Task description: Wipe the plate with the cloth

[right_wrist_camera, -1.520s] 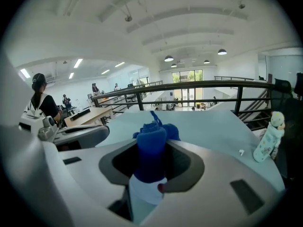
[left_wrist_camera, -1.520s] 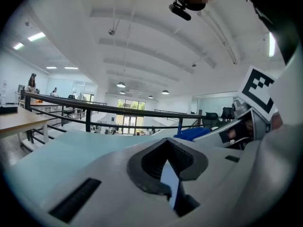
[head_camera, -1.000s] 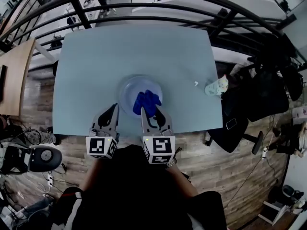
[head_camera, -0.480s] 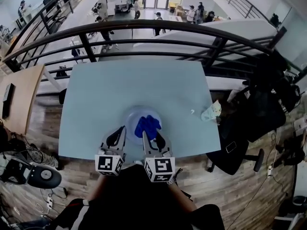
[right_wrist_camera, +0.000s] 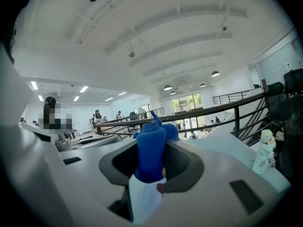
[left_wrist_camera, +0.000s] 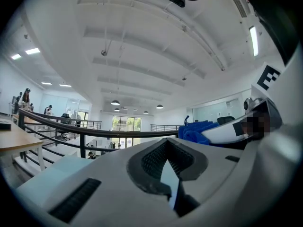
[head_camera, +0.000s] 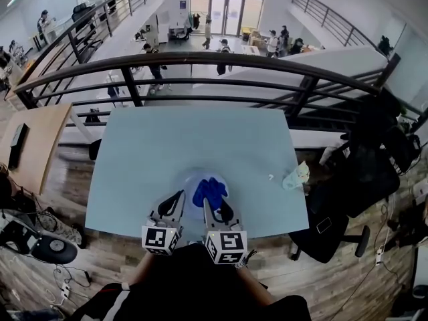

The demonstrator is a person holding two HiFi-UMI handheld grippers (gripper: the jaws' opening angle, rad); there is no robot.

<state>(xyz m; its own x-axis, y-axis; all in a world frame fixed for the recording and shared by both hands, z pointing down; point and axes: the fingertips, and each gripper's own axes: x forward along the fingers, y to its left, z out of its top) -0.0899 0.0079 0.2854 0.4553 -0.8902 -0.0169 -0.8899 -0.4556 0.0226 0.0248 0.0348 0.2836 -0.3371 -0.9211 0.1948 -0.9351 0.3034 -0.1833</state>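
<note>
A pale blue plate (head_camera: 189, 178) sits near the front edge of the light blue table (head_camera: 147, 152). A bright blue cloth (head_camera: 209, 190) lies bunched on the plate's near right part. My left gripper (head_camera: 179, 196) is at the plate's near left rim. In the left gripper view the left gripper (left_wrist_camera: 171, 183) is shut on a thin pale edge, the plate's rim (left_wrist_camera: 168, 179). My right gripper (head_camera: 210, 203) is shut on the cloth (right_wrist_camera: 151, 148), which sticks up between its jaws in the right gripper view. Both gripper views point up toward the ceiling.
A crumpled white bottle-like object (head_camera: 296, 176) and a small white scrap (head_camera: 271, 176) lie at the table's right side. A dark railing (head_camera: 200, 62) runs behind the table. A black chair with bags (head_camera: 364, 166) stands at the right, a wooden desk (head_camera: 30, 146) at the left.
The head view has tilted up and pulled back, so table, plate and grippers look smaller and lower. Both grippers stay at the plate, with the cloth still in the right one.
</note>
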